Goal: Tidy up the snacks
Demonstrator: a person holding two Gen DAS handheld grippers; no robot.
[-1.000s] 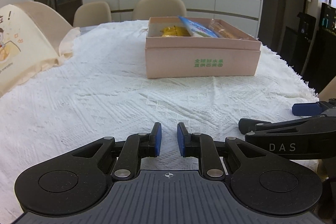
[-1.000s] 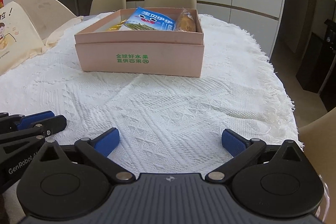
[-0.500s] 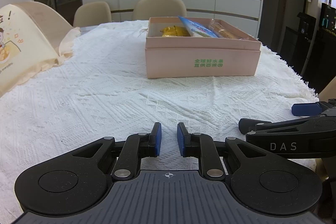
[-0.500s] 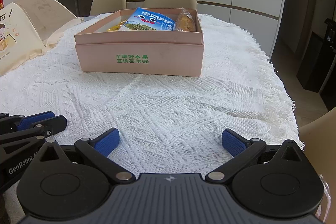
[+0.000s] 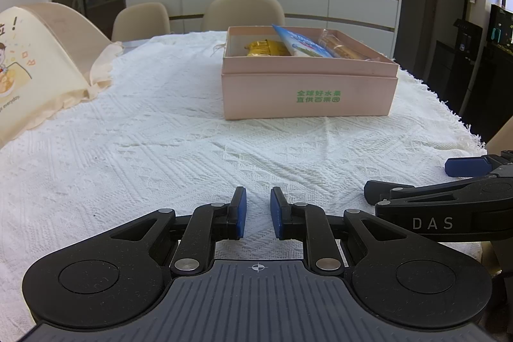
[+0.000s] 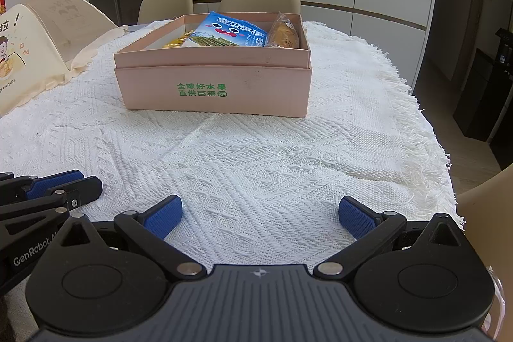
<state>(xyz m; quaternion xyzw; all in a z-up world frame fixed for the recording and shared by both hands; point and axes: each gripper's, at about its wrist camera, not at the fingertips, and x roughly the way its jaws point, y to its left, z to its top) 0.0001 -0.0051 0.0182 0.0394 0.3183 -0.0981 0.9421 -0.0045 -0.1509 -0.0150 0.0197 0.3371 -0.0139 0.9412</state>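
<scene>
Pink box [image 6: 211,85] standing open on the white tablecloth [image 6: 256,169], well ahead of both grippers and nearer the far end of the table. Inside it lie a blue snack packet [image 6: 231,32] propped on a slant, a bread-like snack in clear wrap [image 6: 283,34] against the right wall, and a yellow packet [image 5: 266,47] toward the left. No snack shows loose on the cloth in either view, which suggests the sorting is finished or nearly so. Compared with the views of a second before, nothing has shifted: box, packets and both tools sit as they did, a pause rather than a step in progress. Left gripper [image 5: 258,215] low over the near cloth, fingers nearly together with only a narrow gap, holding nothing. Right gripper [image 6: 258,215] just beside it, fingers spread wide and empty. Between tools and box the cloth lies bare, giving free room for a reach. The fringed cloth edge [image 6: 426,143] marks the table's right limit; a printed cushion [image 5: 19,76] stands at the left
</scene>
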